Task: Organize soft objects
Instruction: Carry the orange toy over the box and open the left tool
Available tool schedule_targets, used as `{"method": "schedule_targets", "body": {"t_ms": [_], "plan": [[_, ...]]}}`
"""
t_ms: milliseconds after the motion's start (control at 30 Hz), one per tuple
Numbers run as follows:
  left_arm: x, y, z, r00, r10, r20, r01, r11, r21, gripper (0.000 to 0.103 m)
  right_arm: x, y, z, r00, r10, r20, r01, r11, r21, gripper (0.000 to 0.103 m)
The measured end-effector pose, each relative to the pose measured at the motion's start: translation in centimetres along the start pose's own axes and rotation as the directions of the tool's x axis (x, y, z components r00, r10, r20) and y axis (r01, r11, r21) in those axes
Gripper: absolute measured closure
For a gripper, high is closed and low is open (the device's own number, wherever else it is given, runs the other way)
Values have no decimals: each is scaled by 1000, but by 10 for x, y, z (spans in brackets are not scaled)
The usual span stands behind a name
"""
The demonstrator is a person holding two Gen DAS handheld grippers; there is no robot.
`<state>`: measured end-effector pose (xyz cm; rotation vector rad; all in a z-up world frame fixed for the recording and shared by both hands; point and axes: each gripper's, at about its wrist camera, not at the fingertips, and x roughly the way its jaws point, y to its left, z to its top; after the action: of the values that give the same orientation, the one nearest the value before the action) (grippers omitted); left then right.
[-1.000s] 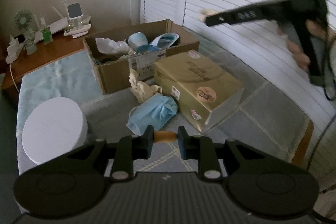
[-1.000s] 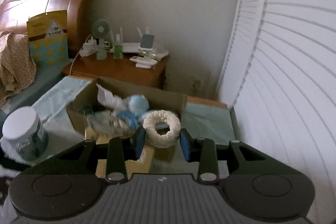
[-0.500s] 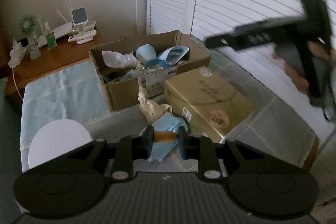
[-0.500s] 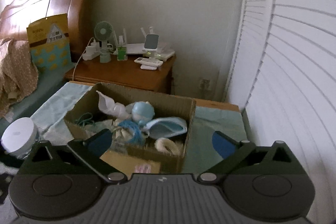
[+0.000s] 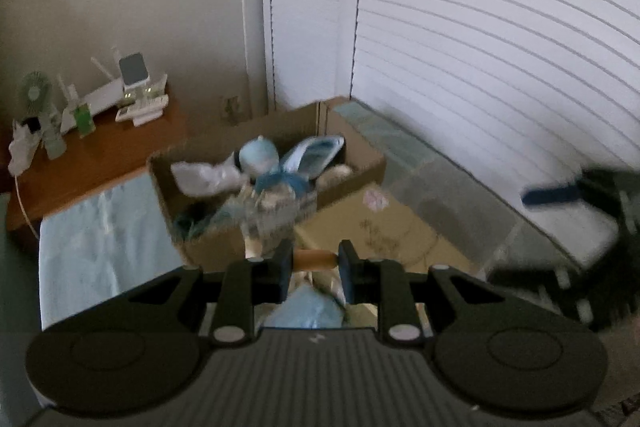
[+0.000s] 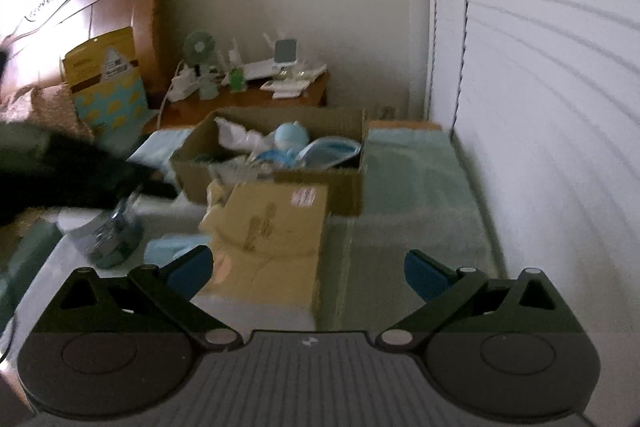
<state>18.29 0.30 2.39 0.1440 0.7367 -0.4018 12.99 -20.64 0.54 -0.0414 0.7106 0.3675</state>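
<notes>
My left gripper [image 5: 314, 267] is shut on a small orange-brown soft piece [image 5: 314, 261], held above a blue cloth [image 5: 308, 307] and just short of the open cardboard box [image 5: 208, 243]. In that box lie a light blue round plush [image 5: 258, 155], a blue slipper-like thing [image 5: 316, 155], white cloth [image 5: 204, 179] and a pale fuzzy thing [image 5: 340, 171] by its right wall. My right gripper [image 6: 308, 267] stands wide open and empty over a closed tan carton [image 6: 272, 223], the open box [image 6: 280, 115] beyond it. The view is blurred.
A wooden nightstand [image 6: 248, 103] with a small fan and gadgets stands behind the box. A jar with a white lid [image 6: 100, 235] sits left of the carton. White slatted shutters [image 6: 540, 107] close off the right side. A headboard [image 6: 100, 7] rises at the far left.
My right gripper opened, dropped the white fuzzy ring into the open box and pulled back from it. My left gripper carried the orange-brown piece up and closer to the box.
</notes>
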Motion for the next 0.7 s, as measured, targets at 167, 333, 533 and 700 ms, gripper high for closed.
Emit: {"method": "schedule_targets", "body": {"t_ms": [167, 333, 533, 700], "plan": [[21, -3, 34, 1000, 11, 13, -11, 999, 34, 80, -8, 0, -10, 1000, 7, -7, -7, 1000, -10, 0], [52, -7, 66, 1000, 7, 22, -8, 999, 45, 80, -8, -5, -14, 999, 32, -16, -31, 999, 13, 0], [87, -17, 89, 1000, 2, 18, -3, 998, 69, 59, 0, -12, -18, 999, 15, -38, -14, 1000, 14, 0], [90, -25, 89, 998, 45, 46, -49, 996, 78, 12, -3, -18, -19, 1000, 11, -27, -10, 999, 32, 0]]}}
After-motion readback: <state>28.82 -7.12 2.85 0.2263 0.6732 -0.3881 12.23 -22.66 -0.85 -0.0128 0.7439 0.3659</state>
